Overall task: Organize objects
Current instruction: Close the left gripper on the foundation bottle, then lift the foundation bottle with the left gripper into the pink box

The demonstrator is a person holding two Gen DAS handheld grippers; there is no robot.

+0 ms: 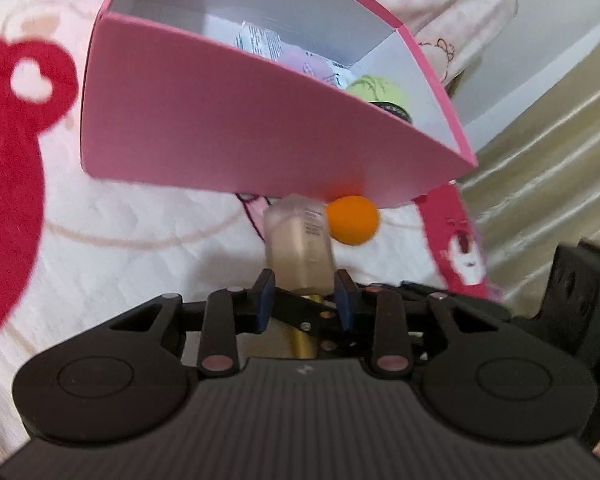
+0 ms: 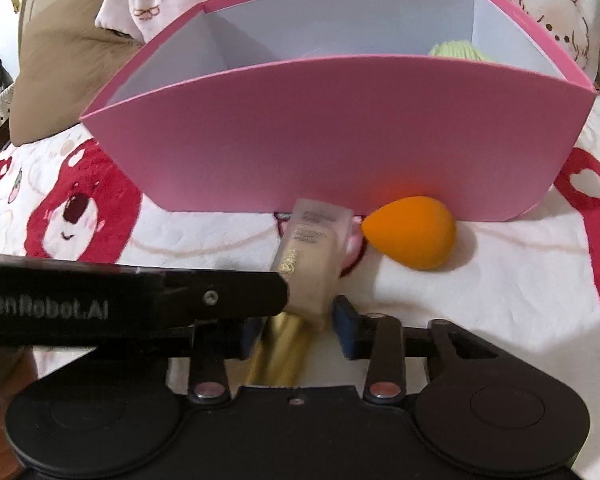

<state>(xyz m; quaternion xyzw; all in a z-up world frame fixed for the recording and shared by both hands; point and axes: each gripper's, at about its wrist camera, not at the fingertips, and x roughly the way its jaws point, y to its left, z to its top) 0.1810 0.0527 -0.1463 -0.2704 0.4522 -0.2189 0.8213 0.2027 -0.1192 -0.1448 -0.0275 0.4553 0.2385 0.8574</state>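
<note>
A foundation bottle (image 1: 300, 248) with beige liquid and a gold cap lies on the bedspread in front of a pink box (image 1: 228, 128). My left gripper (image 1: 305, 284) has its blue pads on both sides of the bottle's lower end. In the right wrist view the bottle (image 2: 312, 256) sits between my right gripper's (image 2: 296, 320) pads too, with the left gripper's black arm (image 2: 132, 300) crossing in from the left. An orange makeup sponge (image 2: 410, 232) lies just right of the bottle, against the pink box (image 2: 340, 140); it also shows in the left wrist view (image 1: 353, 220).
The box holds a light green item (image 1: 380, 90), (image 2: 456, 50) and some packets (image 1: 260, 42). The white bedspread (image 2: 500, 300) has red bear prints. A brown pillow (image 2: 68, 72) lies behind the box on the left, and a pale curtain (image 1: 548, 168) hangs on the right.
</note>
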